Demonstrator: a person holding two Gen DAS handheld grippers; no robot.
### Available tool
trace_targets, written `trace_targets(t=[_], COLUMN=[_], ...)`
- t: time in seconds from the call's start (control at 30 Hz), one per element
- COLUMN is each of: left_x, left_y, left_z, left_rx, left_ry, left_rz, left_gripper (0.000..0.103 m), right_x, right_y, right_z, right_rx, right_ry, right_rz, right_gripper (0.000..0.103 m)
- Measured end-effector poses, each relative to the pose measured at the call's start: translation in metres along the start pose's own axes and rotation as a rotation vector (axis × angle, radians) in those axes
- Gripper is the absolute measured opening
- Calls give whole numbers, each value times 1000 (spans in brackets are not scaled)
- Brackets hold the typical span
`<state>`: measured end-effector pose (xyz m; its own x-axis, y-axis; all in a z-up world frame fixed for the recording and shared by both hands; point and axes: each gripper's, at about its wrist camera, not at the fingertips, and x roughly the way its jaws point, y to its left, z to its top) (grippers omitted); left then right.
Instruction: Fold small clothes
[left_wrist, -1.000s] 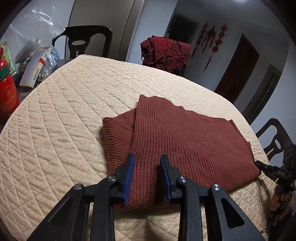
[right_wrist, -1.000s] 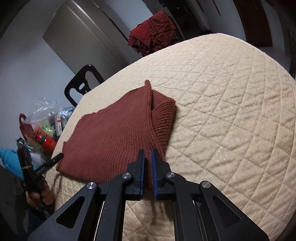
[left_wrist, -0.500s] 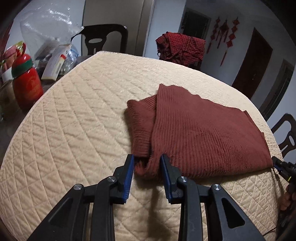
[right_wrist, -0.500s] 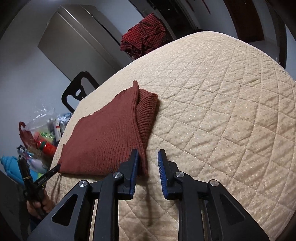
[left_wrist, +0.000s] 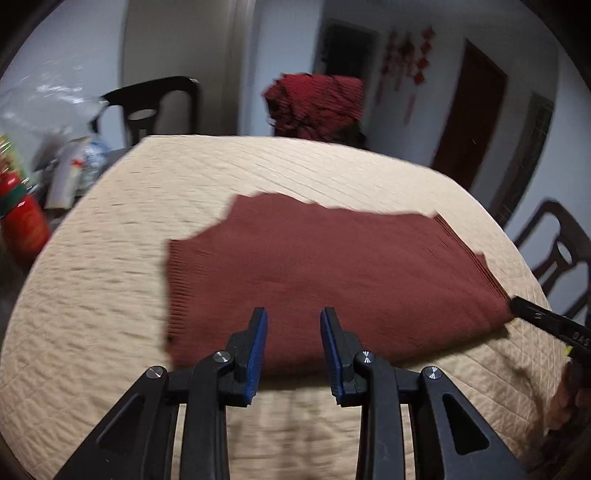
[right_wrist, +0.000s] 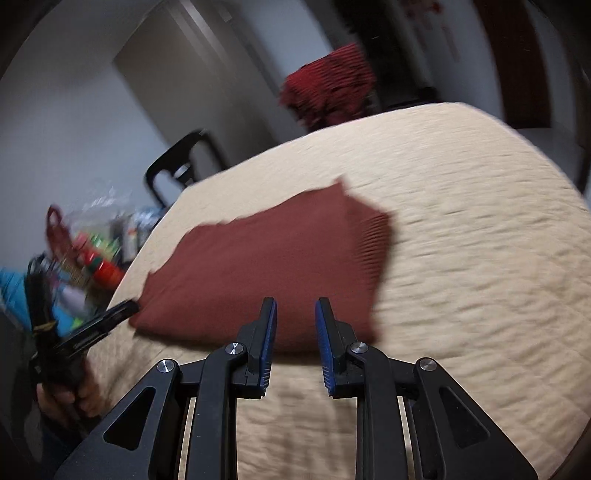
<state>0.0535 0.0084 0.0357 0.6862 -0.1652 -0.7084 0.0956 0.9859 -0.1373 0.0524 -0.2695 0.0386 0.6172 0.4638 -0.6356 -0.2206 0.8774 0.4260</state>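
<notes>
A rust-brown ribbed knit garment (left_wrist: 325, 269) lies folded flat on the beige quilted table (left_wrist: 110, 229). It also shows in the right wrist view (right_wrist: 266, 273). My left gripper (left_wrist: 293, 332) is open and empty, just above the garment's near edge. My right gripper (right_wrist: 295, 325) is open and empty, over the near edge toward the garment's right end. The right gripper's tip shows in the left wrist view (left_wrist: 543, 319) at the garment's right corner. The left gripper shows at the left of the right wrist view (right_wrist: 107, 321). Both views are blurred by motion.
A red checked cloth (left_wrist: 317, 105) hangs over a chair behind the table. Dark chairs stand at the back left (left_wrist: 155, 107) and right (left_wrist: 557, 254). Bags, bottles and a red container (left_wrist: 22, 225) crowd the left side.
The right gripper opened and let go of the garment's edge. Both grippers pulled back from the garment toward the near edge. The sleeve fold now lies flat.
</notes>
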Motion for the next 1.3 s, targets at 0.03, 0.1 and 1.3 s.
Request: trace_targets(t=[0.03,0.1,1.3], left_x=[3,9,-5], left_y=[-7,-22,106], left_z=[0,-2,-38], left_rx=[12,36,-439], left_ry=[10,23,4], left_rz=[-15,-49,-80], left_gripper=[32,32,51], right_x=[6,20,-7], right_y=[6,18,-55], right_z=[-2,-3,-22], right_rx=[-13,-53,328], right_ry=[14,39,25], right_rz=[13,52,63], right_gripper=[22,22,43])
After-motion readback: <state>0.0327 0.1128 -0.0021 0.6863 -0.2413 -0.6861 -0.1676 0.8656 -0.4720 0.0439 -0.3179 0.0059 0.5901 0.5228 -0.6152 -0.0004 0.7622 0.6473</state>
